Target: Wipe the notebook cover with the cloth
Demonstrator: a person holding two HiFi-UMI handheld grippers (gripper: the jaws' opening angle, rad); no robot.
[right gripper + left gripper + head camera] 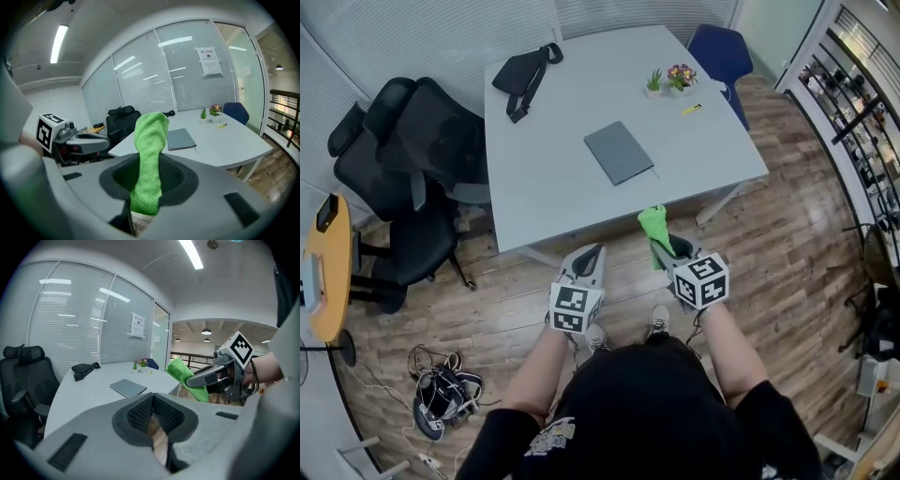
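A grey notebook (619, 152) lies closed on the white table (553, 197), also seen as the notebook (127, 387) and the notebook (181, 139) in the gripper views. My right gripper (661, 242) is shut on a green cloth (653, 226) that sticks up between its jaws, the cloth (149, 159) filling the middle of the right gripper view. My left gripper (589, 258) is shut with nothing in it. Both hang over the floor just short of the table's near edge, apart from the notebook.
A black bag (523, 73) lies at the table's far left. Two small potted plants (672, 80) and a yellow pen (692, 109) sit at the far right. Black office chairs (412, 178) stand left of the table, a blue chair (719, 52) behind it. Cables (441, 384) lie on the floor.
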